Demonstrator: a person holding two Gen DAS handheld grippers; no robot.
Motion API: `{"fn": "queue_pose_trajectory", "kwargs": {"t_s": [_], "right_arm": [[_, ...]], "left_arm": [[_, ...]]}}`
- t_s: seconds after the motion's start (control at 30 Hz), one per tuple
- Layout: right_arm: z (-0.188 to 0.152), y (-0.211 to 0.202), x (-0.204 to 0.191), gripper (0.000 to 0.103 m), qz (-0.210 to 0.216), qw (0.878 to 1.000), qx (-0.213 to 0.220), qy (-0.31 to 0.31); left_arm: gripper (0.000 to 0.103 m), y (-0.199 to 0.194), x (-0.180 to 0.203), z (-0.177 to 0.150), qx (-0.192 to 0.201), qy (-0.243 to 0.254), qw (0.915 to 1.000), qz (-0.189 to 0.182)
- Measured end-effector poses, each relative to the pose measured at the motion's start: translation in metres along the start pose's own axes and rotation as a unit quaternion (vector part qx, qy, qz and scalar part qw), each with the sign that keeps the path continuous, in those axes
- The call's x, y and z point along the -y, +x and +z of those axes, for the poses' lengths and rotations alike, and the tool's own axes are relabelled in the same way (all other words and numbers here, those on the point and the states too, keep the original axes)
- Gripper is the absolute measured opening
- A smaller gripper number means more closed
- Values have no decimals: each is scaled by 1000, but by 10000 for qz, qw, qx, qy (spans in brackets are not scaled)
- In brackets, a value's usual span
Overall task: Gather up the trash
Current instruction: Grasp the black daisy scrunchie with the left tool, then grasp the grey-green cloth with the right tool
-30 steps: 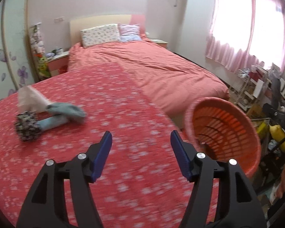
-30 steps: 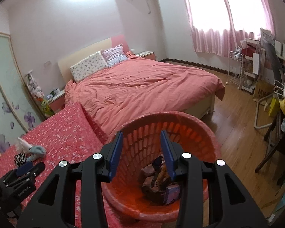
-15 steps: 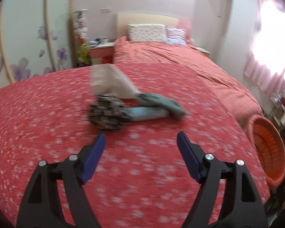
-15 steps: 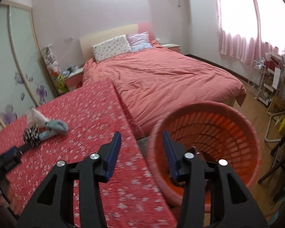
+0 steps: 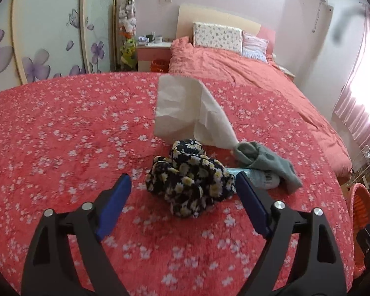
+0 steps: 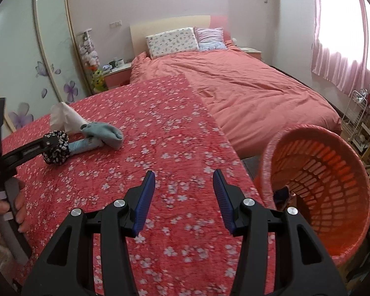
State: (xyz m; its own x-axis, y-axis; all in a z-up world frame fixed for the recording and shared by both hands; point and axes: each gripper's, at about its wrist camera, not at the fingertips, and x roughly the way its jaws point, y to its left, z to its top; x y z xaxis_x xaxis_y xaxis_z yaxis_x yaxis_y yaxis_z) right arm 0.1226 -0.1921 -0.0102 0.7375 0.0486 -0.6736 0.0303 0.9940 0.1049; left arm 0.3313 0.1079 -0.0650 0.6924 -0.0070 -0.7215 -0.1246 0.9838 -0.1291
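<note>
Between the blue pads of the left hand-held gripper (image 5: 182, 202) sits nothing gripped so far: its jaws stand wide and are opening further, with the dark flowered cloth bundle (image 5: 190, 177) lying just ahead of the tips and partly framed by them, the pads not pressing on it. Just beyond that bundle, touching it, lie a pale blue tube-like item (image 5: 259, 177), a grey-green sock (image 5: 266, 160) draped over the tube's far end, and a white tissue (image 5: 187, 108) standing up behind them. All four form one small heap on the red flowered counter (image 5: 61, 135).

The right hand-held gripper (image 6: 183, 197) hovers over bare counter with its jaws apart and nothing between them, well apart from the heap, which lies off to its left, and near the orange basket (image 6: 333, 162) at the counter's right edge. Dark items seem to lie low inside the basket, though they are too hidden to name.

As I judge it, part of the collecting looks done, since something is already in the basket, and the heap is what remains on the counter. The step in hand appears to be the left hand-held gripper's approach to the flowered bundle; the grasp itself and the carry across to the basket are not yet done.
</note>
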Motion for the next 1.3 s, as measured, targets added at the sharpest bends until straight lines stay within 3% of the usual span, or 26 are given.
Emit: {"fn": "queue_pose_trajectory", "kwargs": {"t_s": [0.1, 0.17, 0.27, 0.37, 0.63, 0.87, 1.13, 1.3], "right_arm": [[0, 5, -7, 49, 12, 10000, -53, -33], [-1, 6, -9, 49, 19, 10000, -81, -54], [-2, 8, -13, 49, 25, 9999, -108, -85], [-2, 9, -16, 49, 32, 9998, -125, -119], [-1, 13, -28, 49, 132, 9997, -172, -129], [4, 22, -51, 49, 387, 9988, -169, -244], [31, 55, -96, 49, 782, 9963, -254, -246], [45, 83, -130, 49, 736, 9952, -413, -502]], "left_arm": [[67, 13, 0, 0, -184, 12, 9998, -108], [45, 20, -2, 0, -297, -20, 9994, -179], [24, 22, -10, -1, -309, -126, 9990, -302], [18, 17, -14, -4, -214, -107, 9992, -327], [17, -13, -50, -14, 23, -201, 9997, -152], [17, -42, -97, -20, 218, -83, 9989, 402], [30, -27, -128, -29, -154, -270, 9982, 514], [31, -21, -134, -26, -233, -457, 9980, 376]]}}
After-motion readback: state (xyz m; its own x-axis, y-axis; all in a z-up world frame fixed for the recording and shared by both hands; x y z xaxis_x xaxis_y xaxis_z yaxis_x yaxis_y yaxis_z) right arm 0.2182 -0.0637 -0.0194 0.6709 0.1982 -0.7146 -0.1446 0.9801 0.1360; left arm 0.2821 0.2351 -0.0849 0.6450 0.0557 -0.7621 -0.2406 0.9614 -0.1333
